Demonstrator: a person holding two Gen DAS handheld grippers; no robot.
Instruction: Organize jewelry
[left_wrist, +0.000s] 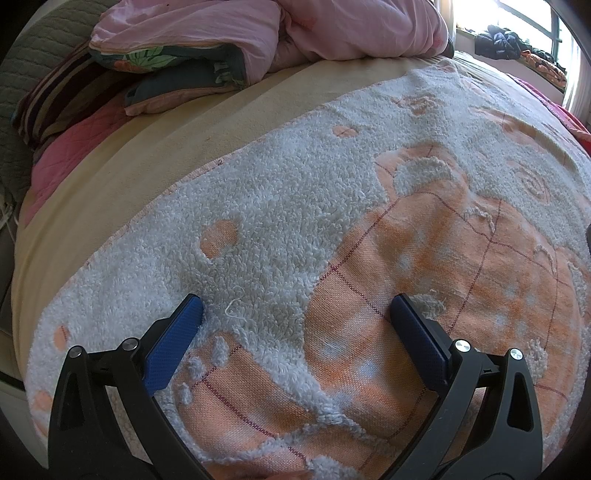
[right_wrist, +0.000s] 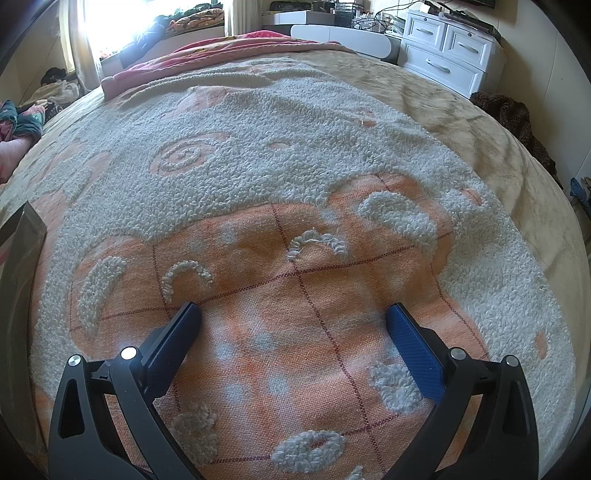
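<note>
No jewelry shows in either view. My left gripper (left_wrist: 297, 304) is open and empty, its blue pads just above a white and orange terry towel (left_wrist: 295, 206) spread on a bed. My right gripper (right_wrist: 293, 312) is open and empty too, low over the orange part of the same towel (right_wrist: 280, 177). A dark flat object (right_wrist: 18, 243) juts in at the left edge of the right wrist view; I cannot tell what it is.
Pink bedding (left_wrist: 258, 29) and folded blankets (left_wrist: 177, 74) are piled at the head of the bed. A beige sheet (left_wrist: 110, 177) lies under the towel. A white dresser (right_wrist: 447, 48) stands past the bed, a bright window (right_wrist: 110, 22) at the far left.
</note>
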